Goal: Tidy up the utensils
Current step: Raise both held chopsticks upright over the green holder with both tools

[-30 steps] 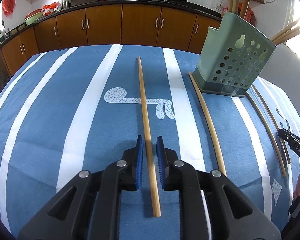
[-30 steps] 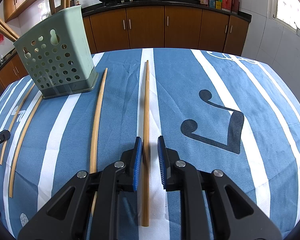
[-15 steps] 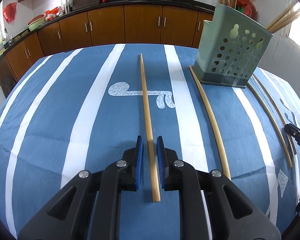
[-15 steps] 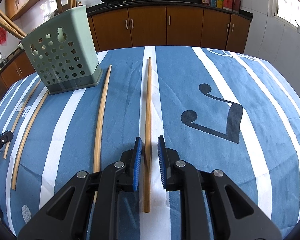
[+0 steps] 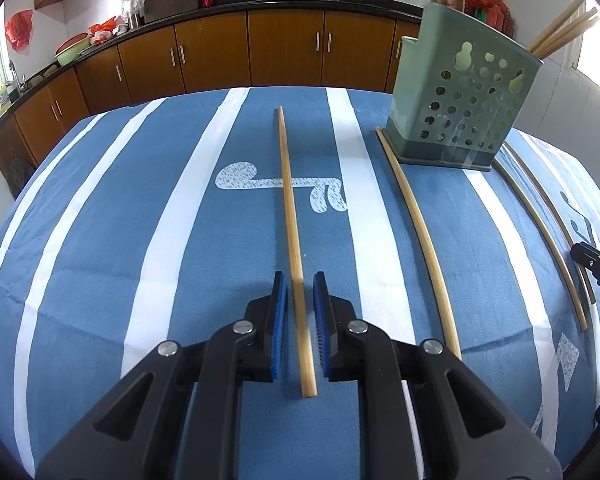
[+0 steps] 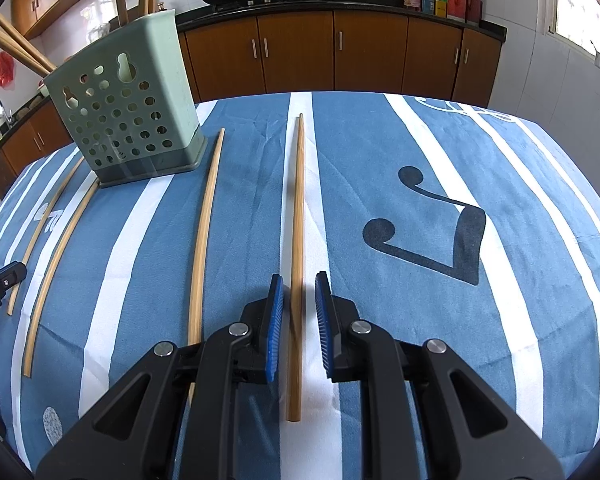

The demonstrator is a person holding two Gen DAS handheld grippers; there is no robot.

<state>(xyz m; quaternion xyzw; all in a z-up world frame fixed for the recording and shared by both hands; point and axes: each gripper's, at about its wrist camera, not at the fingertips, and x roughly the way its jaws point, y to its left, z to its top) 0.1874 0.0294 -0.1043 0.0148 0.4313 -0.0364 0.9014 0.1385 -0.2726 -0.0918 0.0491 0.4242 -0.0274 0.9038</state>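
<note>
In the left wrist view, the left gripper (image 5: 300, 280) is seen pointing down over a table covered by a blue cloth (image 5: 120, 240) with white stripes. A long wooden chopstick (image 5: 290, 208) lies between its blue pads, with a narrow gap visible on each side, so the jaws stand nearly closed but nothing is pinched. A second chopstick (image 5: 416, 236) lies to the right, its far end just beside a green perforated holder (image 5: 460, 96), which stands upright and has more sticks rising out of it. Further right, two more chopsticks (image 5: 540, 224) lie close together, and the tip of the right gripper (image 5: 596, 262) is seen at the edge. In the right wrist view, the right gripper (image 6: 299, 282) is shown in the same way: nearly closed around a chopstick (image 6: 298, 220) lying on a white stripe, with gaps on both sides and no grasp. The holder (image 6: 128, 108) stands at far left, with another chopstick (image 6: 204, 232) lying between it and the framed one.
</note>
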